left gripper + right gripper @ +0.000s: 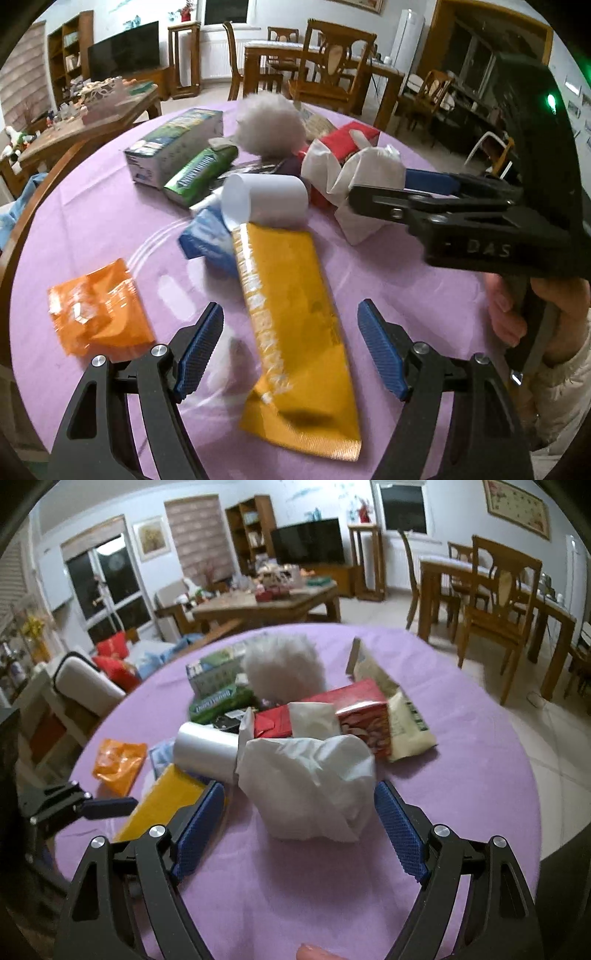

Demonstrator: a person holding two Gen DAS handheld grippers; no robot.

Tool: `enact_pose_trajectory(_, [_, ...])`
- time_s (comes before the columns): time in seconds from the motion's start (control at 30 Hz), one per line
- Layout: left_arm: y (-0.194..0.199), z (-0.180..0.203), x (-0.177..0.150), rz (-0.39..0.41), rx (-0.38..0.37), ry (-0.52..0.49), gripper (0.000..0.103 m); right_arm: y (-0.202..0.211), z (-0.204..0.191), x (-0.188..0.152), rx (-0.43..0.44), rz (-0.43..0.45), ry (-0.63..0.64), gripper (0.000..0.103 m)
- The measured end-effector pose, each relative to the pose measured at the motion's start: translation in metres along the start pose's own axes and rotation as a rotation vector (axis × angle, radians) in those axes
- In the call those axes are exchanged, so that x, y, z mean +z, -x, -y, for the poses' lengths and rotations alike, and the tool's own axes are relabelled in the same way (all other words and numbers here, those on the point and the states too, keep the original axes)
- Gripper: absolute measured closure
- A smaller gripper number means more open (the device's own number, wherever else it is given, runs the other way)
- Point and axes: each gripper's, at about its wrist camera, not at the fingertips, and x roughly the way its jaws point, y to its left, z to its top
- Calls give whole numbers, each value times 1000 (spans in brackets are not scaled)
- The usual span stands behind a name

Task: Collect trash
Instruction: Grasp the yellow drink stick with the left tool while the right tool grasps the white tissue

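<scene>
A long yellow wrapper (291,314) lies on the purple tablecloth between the blue pads of my open left gripper (291,325); it also shows in the right wrist view (162,805). A crumpled white tissue (306,782) lies between the pads of my open right gripper (299,805), and in the left wrist view (354,184) the right gripper (373,184) reaches it from the right. An orange wrapper (98,314) lies left. A white paper cup (266,199) lies on its side beyond the yellow wrapper.
Behind are a blue packet (207,236), a green pack (199,173), a grey-blue box (173,147), a white fluffy ball (269,125), a red carton (347,709) and a cream bag (402,716). The round table's edge (517,738) curves right; chairs (495,602) stand beyond.
</scene>
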Motion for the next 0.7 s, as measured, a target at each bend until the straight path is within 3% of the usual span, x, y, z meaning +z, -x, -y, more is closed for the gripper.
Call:
enact_pose_trajectory(0.03, [-4,1,1,-5,2,1,29,-5,0,3,-3,-9,-3,21])
enact_pose_trajectory(0.07, [-6,3,-1,-10,11,3,39,-9,0,5,-6,-11,-5,24])
enact_pose_trajectory(0.1, [-9,3,-1,-22,20,3,50,-14,-1,7,-16,-15,-1,47])
enact_pose_trajectory(0.17, [-9,1,-1,-13,27,1,61,-21,1,3,-36,-31,21,78])
enact_pose_trajectory(0.2, [-9,0,-2,-13,30,-3,67,-23,1,0,-37,-28,27,87])
enact_pose_trajectory(0.4, [12,-5,-12,42,-19,32,92,6,22,-15,17,48,-24,91])
enact_pose_trajectory(0.7, [43,-7,-3,151,-82,69,93,55,51,-31,172,115,-127,91])
